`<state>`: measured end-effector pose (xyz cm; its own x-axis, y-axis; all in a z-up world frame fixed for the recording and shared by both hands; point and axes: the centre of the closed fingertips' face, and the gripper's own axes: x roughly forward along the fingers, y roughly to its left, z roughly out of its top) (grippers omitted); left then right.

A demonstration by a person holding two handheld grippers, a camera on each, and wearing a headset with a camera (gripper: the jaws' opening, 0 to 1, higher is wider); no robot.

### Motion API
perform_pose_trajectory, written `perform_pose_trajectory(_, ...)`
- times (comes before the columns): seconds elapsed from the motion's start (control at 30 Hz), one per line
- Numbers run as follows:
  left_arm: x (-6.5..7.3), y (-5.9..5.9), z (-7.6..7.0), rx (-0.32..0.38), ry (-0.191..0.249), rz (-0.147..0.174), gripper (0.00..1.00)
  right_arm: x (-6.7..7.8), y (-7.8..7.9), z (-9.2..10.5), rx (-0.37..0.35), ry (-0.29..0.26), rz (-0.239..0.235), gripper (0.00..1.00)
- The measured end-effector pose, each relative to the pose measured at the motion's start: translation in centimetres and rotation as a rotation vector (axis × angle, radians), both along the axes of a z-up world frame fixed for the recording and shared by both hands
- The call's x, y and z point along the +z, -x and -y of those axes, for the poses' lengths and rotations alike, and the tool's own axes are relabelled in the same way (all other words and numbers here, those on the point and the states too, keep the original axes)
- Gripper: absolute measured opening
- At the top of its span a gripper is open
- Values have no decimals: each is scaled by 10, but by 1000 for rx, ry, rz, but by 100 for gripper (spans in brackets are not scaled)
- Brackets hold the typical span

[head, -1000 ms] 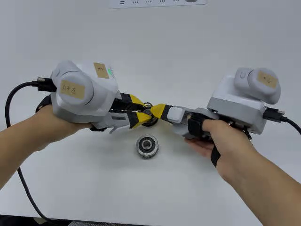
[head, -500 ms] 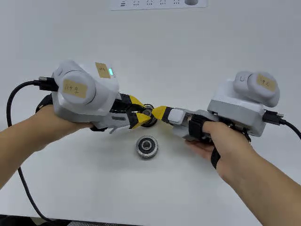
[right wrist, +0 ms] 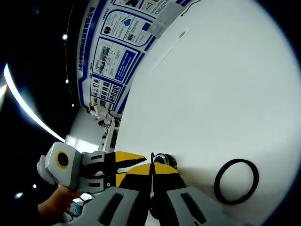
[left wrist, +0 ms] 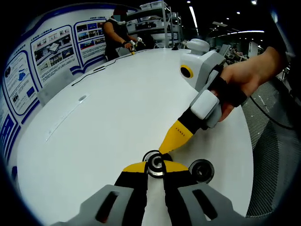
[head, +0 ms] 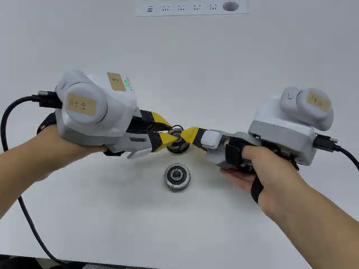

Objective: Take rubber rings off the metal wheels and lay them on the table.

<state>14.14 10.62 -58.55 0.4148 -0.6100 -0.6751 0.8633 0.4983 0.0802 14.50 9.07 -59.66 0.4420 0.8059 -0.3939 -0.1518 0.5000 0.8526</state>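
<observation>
**A:** Where's the wheel [left wrist: 155, 162] right now?

**B:** Clamped in my left gripper [head: 168, 137], squeezed between the yellow tips. I can't tell whether it's clear of the table [head: 235, 67].

**A:** And your right?

**B:** My right gripper [head: 189, 134] meets it from the opposite side, jaws pressed together, tips against that wheel's rim. There's a thin dark sliver between them, and I can't tell whether that's rubber.

**A:** Anything lying down there?

**B:** A second wheel [head: 177, 176] lies flat, just on my side of both grippers. One rubber ring [right wrist: 217, 181] lies loose on the white top, apart from the wheels.
</observation>
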Motion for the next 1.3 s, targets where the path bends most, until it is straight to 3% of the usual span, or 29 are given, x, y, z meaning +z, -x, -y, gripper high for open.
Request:
perform_pose_trajectory(0.37,15,6,-17,70,21,22,16,13,1,-7,12,-29,16,1)
perform_pose_trajectory(0.6,24,8,-22,108,40,43,21,22,1,1,-4,-38,29,1)
perform_pose_trajectory(1.03,33,11,-22,127,56,65,22,14,11,45,-103,-24,0,1)
perform_pose_trajectory(1.3,39,11,-16,129,71,77,23,4,17,83,-183,25,-19,1)
